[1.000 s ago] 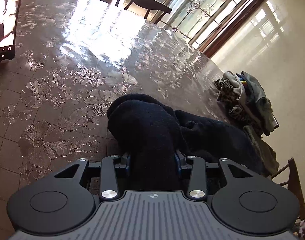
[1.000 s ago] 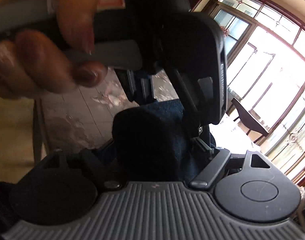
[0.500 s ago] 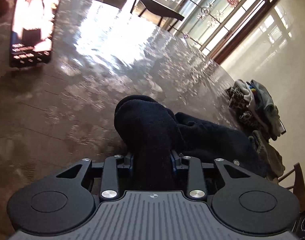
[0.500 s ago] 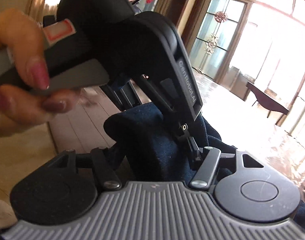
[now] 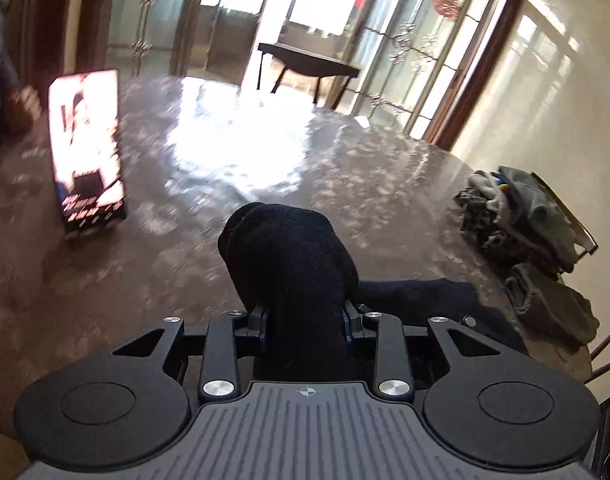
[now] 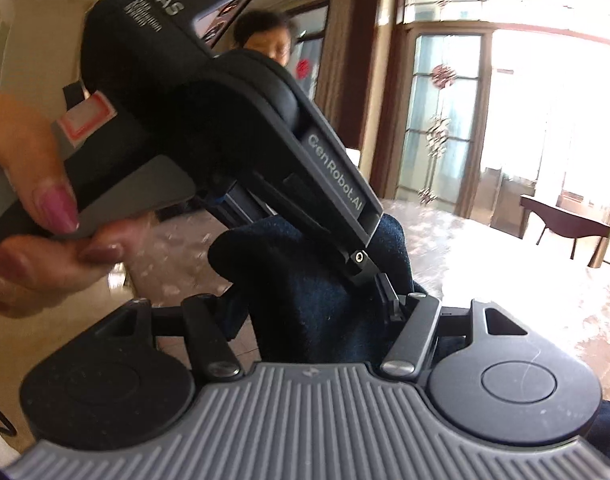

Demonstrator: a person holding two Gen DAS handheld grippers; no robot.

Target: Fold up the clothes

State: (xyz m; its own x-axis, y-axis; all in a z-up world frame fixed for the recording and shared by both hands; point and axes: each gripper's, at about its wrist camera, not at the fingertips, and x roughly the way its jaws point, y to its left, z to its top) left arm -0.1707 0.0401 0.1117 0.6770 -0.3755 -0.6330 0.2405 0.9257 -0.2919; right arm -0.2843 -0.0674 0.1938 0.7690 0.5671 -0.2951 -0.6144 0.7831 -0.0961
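"DAS" and "GenRobot.AI" are read on the left gripper (image 6: 389,300), which is clamped on the dark garment (image 5: 293,264). The same garment is pinched by the right gripper (image 6: 305,320).

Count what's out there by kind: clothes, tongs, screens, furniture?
Dark garment held up: 1
Pile of other clothes: 1
Tongs: 2, left tongs, right tongs
Lit phone screen: 1
Patterned table: 1
Bench by windows: 1
Total: 7
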